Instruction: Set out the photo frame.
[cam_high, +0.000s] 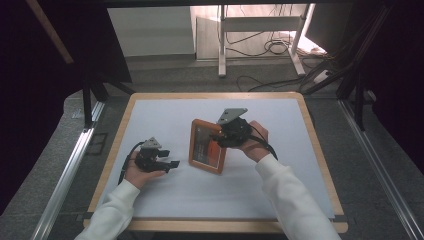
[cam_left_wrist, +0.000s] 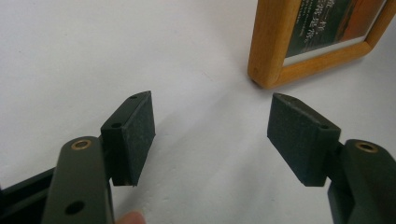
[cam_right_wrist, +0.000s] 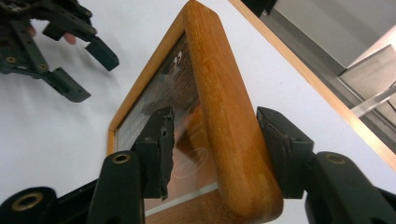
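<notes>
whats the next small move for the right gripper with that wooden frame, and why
Probably draw the right gripper straight back off the wooden picture frame. Its jaws straddle the frame's edge, with a gap showing on the glass side, so they appear to have let go. The frame stands upright on the table, so pulling straight away should avoid tipping it. The left gripper waits open nearby.
</notes>
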